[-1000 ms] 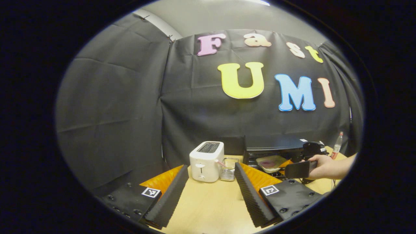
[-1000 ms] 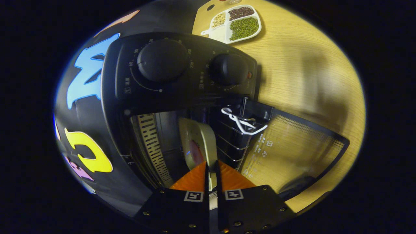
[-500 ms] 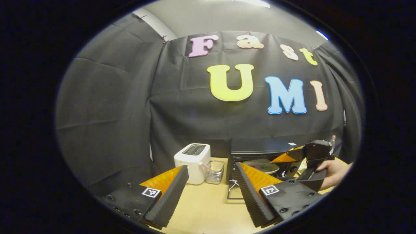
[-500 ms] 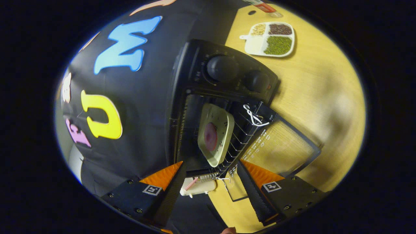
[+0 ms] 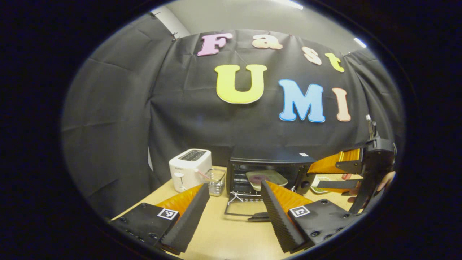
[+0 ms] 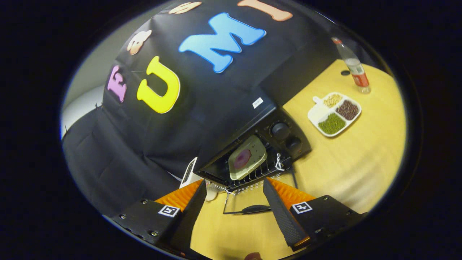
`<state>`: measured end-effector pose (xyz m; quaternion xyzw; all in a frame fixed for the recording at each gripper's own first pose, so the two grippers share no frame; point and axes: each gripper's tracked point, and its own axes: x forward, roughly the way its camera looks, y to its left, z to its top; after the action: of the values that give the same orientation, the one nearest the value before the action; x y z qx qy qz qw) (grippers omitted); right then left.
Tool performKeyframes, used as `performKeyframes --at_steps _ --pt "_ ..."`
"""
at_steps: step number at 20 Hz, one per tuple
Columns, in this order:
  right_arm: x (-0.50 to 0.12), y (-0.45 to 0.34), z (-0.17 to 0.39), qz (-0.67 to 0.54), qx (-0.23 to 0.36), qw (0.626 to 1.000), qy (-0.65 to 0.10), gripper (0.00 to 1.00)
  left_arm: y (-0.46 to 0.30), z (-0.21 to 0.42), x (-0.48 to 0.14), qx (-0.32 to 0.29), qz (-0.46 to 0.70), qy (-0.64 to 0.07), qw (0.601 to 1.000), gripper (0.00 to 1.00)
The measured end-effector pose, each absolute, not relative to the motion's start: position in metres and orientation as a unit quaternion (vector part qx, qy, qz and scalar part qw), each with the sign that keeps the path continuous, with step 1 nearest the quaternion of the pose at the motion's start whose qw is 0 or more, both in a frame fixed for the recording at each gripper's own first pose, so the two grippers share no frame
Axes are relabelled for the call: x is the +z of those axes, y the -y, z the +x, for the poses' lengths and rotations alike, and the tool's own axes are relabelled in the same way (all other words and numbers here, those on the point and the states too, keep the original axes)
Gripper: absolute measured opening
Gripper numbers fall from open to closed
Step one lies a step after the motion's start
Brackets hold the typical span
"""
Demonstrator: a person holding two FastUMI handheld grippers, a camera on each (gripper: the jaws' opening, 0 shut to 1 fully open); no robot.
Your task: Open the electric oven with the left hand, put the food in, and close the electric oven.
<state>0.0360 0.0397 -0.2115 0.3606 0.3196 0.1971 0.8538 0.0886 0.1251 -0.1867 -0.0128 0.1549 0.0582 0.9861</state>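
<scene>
Beyond the tip of the left gripper point(image 5: 231, 211)'s left finger stands a white toaster point(image 5: 190, 169), with a clear ribbed container point(image 5: 217, 177) just beside it. Between the two fingers, farther off, sits the black electric oven point(image 5: 267, 164), its door point(image 5: 242, 208) swung down flat on the wooden table point(image 5: 231, 234); the door's handle point(image 5: 260, 216) lies just ahead of the right finger's tip. The plate of food point(image 5: 266, 177) rests on the wire rack inside. Past the right finger, the right gripper point(image 5: 334, 175) hangs in a hand point(image 5: 382, 180). Both grippers stand wide apart and hold nothing; in the right gripper view the right gripper point(image 6: 234, 213) frames the door handle point(image 6: 254, 208), with the plate point(image 6: 247, 157) above and a divided dish of beans point(image 6: 335, 114) and a bottle point(image 6: 353, 66) off past its right finger. The door is probably stiff, hinged at its base and glass-faced, so it wants a steady lift by the handle's middle, not a slam; the handle looks smooth and may slip.
</scene>
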Motion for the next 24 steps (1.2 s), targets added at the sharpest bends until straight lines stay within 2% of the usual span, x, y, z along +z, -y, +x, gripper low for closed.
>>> performKeyframes --at_steps 1,4,6,9,10,11,12,15,19,20,21,24 --pt "-0.207 -0.03 0.032 0.34 0.2 0.866 -0.308 0.97 -0.12 0.087 -0.193 0.052 -0.016 -0.162 0.985 0.96" --pt "-0.195 0.0 0.022 0.269 0.199 0.903 -0.27 0.97 -0.103 0.09 -0.216 0.036 -0.025 -0.181 0.983 1.0" --pt "-0.184 0.022 0.019 0.223 0.19 0.926 -0.236 0.97 -0.092 0.09 -0.235 0.023 -0.025 -0.199 0.979 0.96" --pt "-0.169 0.05 0.015 0.155 0.174 0.954 -0.189 0.97 -0.075 0.092 -0.263 -0.002 -0.022 -0.227 0.974 1.0" --pt "-0.167 0.057 0.014 0.131 0.168 0.961 -0.176 0.98 -0.069 0.094 -0.272 -0.01 -0.023 -0.237 0.971 0.96" --pt "-0.166 0.063 0.012 0.107 0.164 0.967 -0.163 0.98 -0.064 0.094 -0.282 -0.017 -0.024 -0.246 0.969 1.0" --pt "-0.164 0.068 0.009 0.086 0.161 0.971 -0.153 0.98 -0.06 0.096 -0.291 -0.023 -0.028 -0.256 0.966 0.96" --pt "-0.164 0.083 0.002 0.057 0.147 0.977 -0.143 0.98 -0.052 0.097 -0.321 -0.034 -0.043 -0.292 0.955 1.0" --pt "-0.171 0.101 -0.003 0.05 0.115 0.981 -0.151 0.98 -0.044 0.101 -0.364 -0.04 -0.058 -0.343 0.937 0.96" --pt "-0.173 0.106 -0.003 0.047 0.107 0.981 -0.154 0.98 -0.042 0.101 -0.373 -0.041 -0.058 -0.356 0.932 0.92" --pt "-0.175 0.112 -0.004 0.044 0.099 0.982 -0.157 0.98 -0.041 0.1 -0.383 -0.041 -0.058 -0.368 0.927 0.97" --pt "-0.179 0.129 -0.003 0.036 0.075 0.983 -0.162 0.98 -0.034 0.106 -0.405 -0.041 -0.058 -0.398 0.914 0.97"
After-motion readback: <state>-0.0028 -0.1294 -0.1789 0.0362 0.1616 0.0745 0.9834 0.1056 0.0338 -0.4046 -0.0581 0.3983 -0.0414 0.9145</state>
